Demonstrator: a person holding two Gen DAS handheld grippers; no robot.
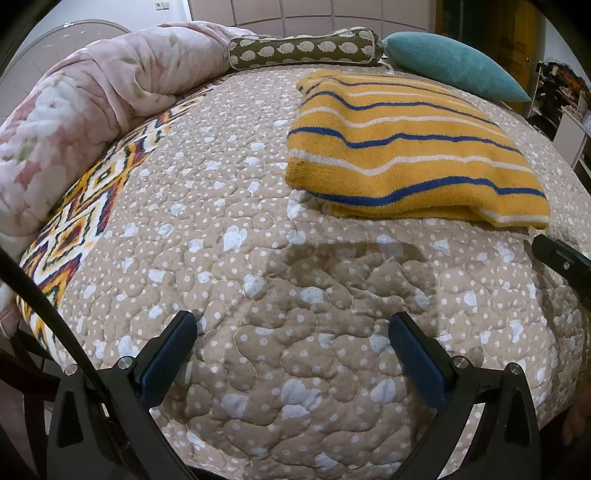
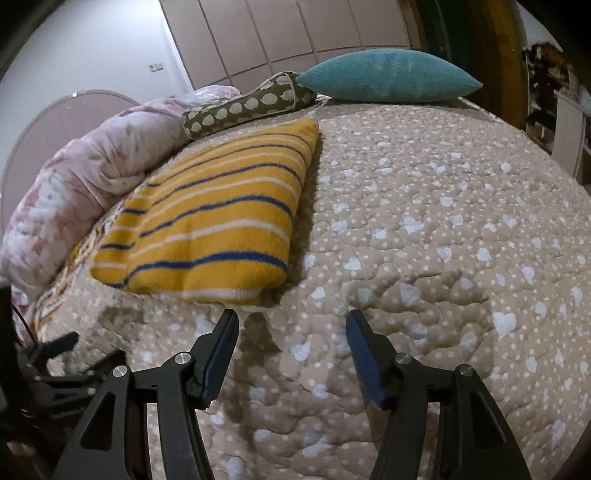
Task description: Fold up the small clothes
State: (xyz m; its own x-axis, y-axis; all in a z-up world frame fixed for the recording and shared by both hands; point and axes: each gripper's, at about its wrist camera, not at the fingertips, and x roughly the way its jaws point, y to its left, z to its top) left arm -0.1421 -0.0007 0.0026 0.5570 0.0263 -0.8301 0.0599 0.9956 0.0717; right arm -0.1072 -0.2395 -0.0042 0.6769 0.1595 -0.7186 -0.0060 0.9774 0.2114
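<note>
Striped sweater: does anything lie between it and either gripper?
Nothing visible does. Only bare quilt separates the folded striped sweater from the open right gripper and from the open left gripper. The pillows and the pink blanket lie beyond or beside it.

You're looking across a bed under a beige quilted cover (image 1: 258, 229) dotted white — a padded panelled headboard (image 2: 280, 33) rises behind it. A teal cushion (image 2: 388, 75), a patterned bolster (image 1: 304, 50) and a rolled pink floral duvet (image 1: 74, 122) line its far edges; white wall (image 2: 99, 48) lies beyond.
</note>
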